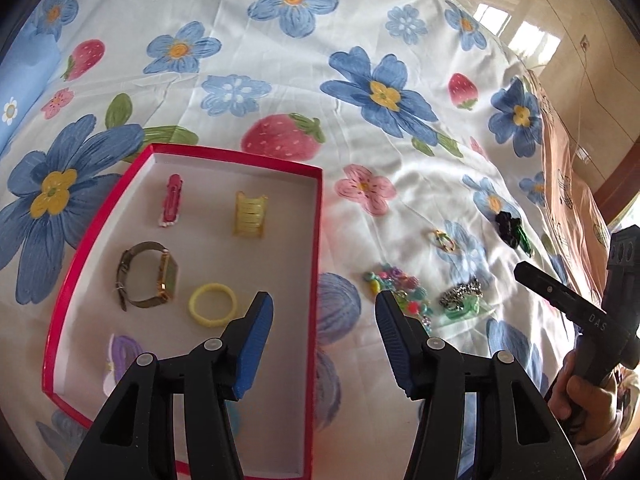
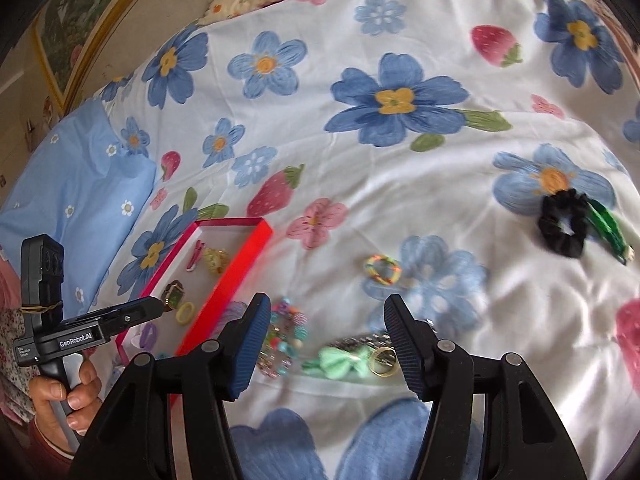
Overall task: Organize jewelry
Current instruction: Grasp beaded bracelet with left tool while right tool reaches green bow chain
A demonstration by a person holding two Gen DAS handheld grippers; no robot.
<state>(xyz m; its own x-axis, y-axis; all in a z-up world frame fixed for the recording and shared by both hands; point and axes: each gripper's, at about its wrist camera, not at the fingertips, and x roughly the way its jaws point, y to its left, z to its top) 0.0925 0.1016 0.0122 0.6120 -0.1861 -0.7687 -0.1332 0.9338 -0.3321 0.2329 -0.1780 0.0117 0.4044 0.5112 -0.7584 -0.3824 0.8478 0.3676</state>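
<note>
left gripper (image 1: 324,320): jaws wide apart, empty, over red box's right wall
right gripper (image 2: 324,326): jaws wide apart, empty, above bead bracelet (image 2: 286,330) and green bow (image 2: 340,360)
red box (image 1: 318,240): white inside; holds watch (image 1: 148,276), yellow ring (image 1: 212,304), pink clip (image 1: 173,200)
loose jewelry: right of red box, on floral sheet (image 1: 320,40)

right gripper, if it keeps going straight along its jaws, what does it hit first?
Probably the mint-green fabric bow, lying on the floral bedsheet between the open jaws of the right gripper. A gold ring and silver chain sit beside it. Depth is uncertain.
</note>
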